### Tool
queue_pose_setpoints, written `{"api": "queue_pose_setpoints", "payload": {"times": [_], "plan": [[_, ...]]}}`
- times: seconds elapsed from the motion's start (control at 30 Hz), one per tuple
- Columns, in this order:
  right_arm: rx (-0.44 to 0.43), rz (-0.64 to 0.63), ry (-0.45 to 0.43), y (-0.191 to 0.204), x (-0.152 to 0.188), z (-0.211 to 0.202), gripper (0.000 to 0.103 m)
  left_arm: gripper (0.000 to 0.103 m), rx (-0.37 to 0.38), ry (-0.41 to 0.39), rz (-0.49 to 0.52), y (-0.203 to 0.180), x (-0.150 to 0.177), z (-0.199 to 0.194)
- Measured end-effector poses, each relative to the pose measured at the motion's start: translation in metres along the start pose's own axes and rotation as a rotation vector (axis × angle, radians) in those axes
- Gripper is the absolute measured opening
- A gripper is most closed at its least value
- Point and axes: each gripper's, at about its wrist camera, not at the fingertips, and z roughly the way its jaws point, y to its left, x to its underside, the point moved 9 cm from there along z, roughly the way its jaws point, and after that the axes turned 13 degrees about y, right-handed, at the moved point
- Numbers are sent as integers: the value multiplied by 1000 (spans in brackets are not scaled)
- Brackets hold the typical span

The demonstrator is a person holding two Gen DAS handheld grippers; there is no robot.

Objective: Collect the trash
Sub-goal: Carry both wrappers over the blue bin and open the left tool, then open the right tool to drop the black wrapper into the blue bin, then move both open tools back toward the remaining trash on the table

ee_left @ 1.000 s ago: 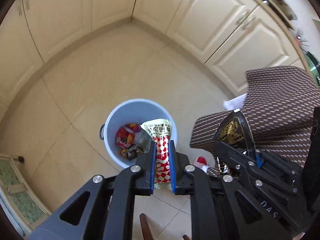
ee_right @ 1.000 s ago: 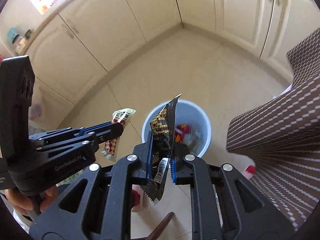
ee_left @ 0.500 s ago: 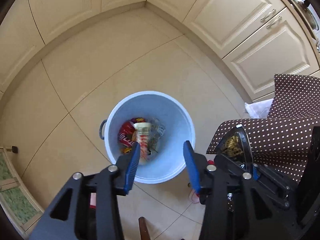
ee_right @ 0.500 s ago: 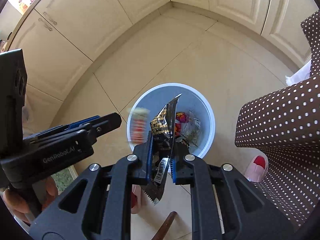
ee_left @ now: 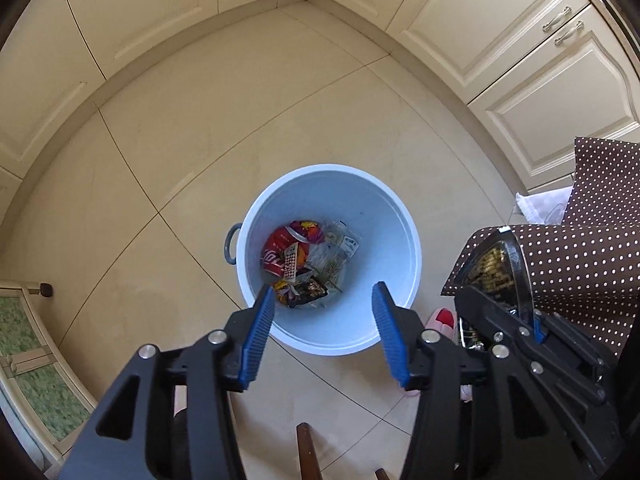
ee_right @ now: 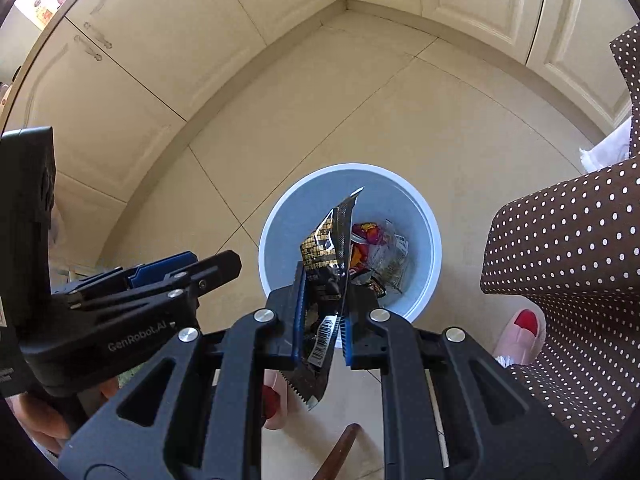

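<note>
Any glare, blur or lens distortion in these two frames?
Left wrist view: sharp, cabinet fronts bowed by fisheye, dark vignette corners. Right wrist view: overexposed window patch upper left, glint on the black-gold wrapper, bin in focus.

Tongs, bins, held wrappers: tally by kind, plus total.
Tongs: 2 (left tongs open and empty, right tongs shut on a wrapper)
Bin: 1 (pale blue bin on the floor)
Held wrapper: 1 (black-and-gold wrapper)
Total: 4
The trash pile in the bin is left out: its pieces overlap too much to count.
</note>
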Motion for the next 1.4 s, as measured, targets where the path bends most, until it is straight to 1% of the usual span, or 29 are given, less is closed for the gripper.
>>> {"api": "queue_pose_setpoints", "payload": {"times": [0.27, 0.57, 0.77, 0.87, 0.97, 1.07, 1.1, 1.2, 1.27, 1.33, 1.37, 1.4], "plan": [[0, 5, -12, 1, -5, 1, 18, 50, -1, -3, -10, 2, -1, 0], [3, 7, -17, 5, -8, -1, 18, 50, -2, 0, -2, 1, -1, -1], [8, 5, -21, 2, -2, -9, 18, 50, -10, -7, 5, -1, 0, -3], [13, 4, -28, 1, 2, -20, 18, 50, -15, -22, 15, -3, 1, -8], [18, -4, -47, 3, 8, -38, 18, 50, -28, -52, 23, -7, 9, -19], [24, -17, -82, 6, 16, -66, 18, 50, -13, -97, 24, -13, 21, -40], [30, -26, -107, 8, 20, -83, 18, 50, -13, -118, 24, -16, 24, -49], [41, -50, -175, 14, 27, -125, 18, 50, -49, -220, 54, -30, 34, -91], [44, -64, -227, 16, 36, -157, 18, 50, -39, -285, 76, -45, 44, -124], [60, -77, -298, 15, 49, -200, 18, 50, -20, -343, 109, -65, 56, -156], [65, -80, -323, 14, 54, -215, 18, 53, -15, -370, 130, -77, 62, -170], [74, -81, -364, 12, 63, -238, 18, 55, -14, -396, 153, -88, 68, -184]]}}
